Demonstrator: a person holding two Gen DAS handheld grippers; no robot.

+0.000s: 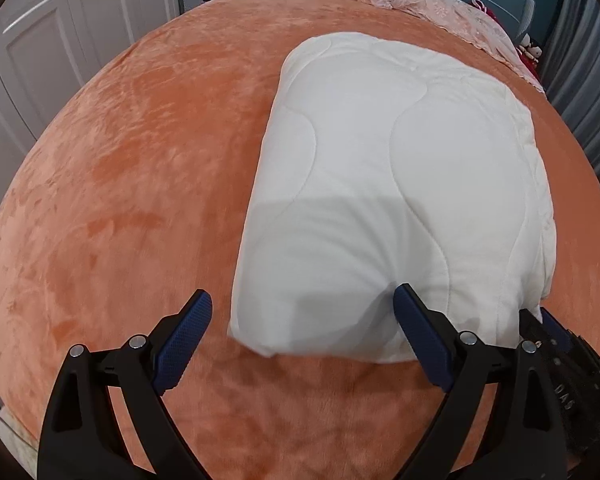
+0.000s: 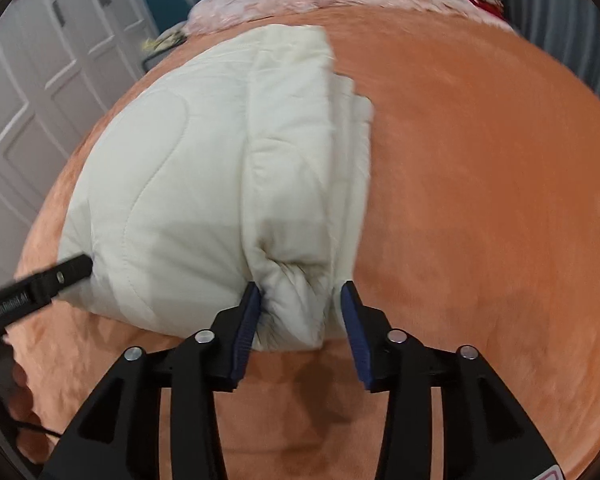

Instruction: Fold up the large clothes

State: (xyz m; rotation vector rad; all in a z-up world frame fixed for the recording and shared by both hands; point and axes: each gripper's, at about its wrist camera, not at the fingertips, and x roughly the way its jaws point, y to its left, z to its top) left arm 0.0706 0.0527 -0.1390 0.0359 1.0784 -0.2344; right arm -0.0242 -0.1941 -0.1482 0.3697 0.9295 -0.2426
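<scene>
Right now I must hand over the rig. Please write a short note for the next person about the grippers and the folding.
Left gripper: open, empty, at the near left corner of the white quilted comforter.
Right gripper: jaws apart around the bunched near right edge; grip not certain.
The comforter lies folded into a thick bundle on the orange plush bedspread.
Done: main folds.
Left: probably tidy the loose right-side layers, then release.
</scene>
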